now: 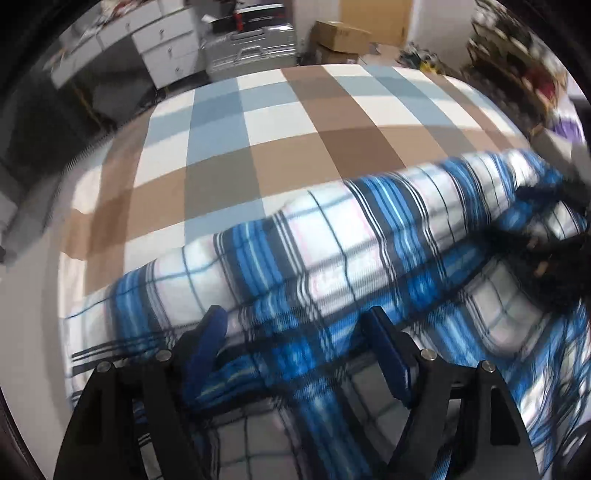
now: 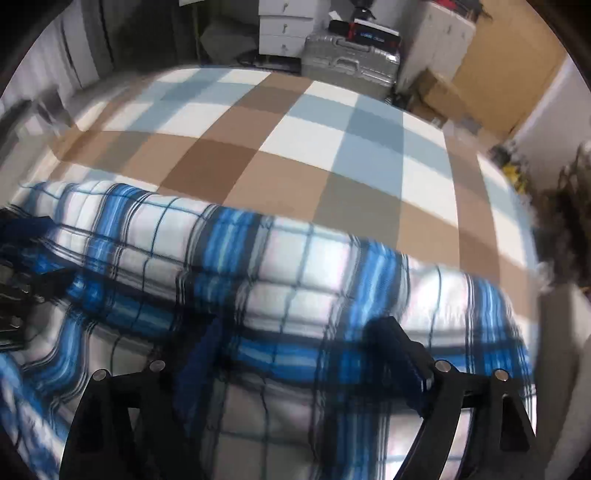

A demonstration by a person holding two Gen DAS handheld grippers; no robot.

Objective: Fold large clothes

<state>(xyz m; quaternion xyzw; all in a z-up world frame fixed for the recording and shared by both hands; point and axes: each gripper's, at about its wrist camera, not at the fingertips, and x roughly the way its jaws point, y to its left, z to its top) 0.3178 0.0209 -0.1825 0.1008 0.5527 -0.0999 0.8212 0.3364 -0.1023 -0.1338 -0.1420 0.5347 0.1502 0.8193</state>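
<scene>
Spreading across the lower half of both views: a blue, white and dark plaid garment [image 1: 332, 236], lying on a bed with a brown, pale-blue and white checked cover [image 1: 280, 147]
Garment's shape: a thick rolled or folded ridge runs from lower left to upper right in the left wrist view, with a flatter layer of the same cloth below it, nearer the camera
Garment in the right wrist view: the same plaid cloth [image 2: 295, 266] fills the bottom and left of the frame, its far edge crossing the checked cover from left to right
Left gripper [image 1: 295, 343]: at the bottom centre of its frame, pointing steeply down at the cloth, jaws standing apart; plaid cloth lies between the blue-padded fingers [image 1: 210, 339], but blur hides whether the pads press on it
Right gripper [image 2: 299, 350]: at the bottom centre of its own frame, jaws wide apart over the cloth, fingers [image 2: 395, 350] smeared by blur; no pinch shows
Other gripper seen from each side: a dark blurred shape at the right edge of the left wrist view, and at the left edge of the right wrist view
Background, top of frame: white drawers [image 1: 166, 48], a silver suitcase [image 2: 351, 62], a cardboard box [image 1: 340, 35]
</scene>
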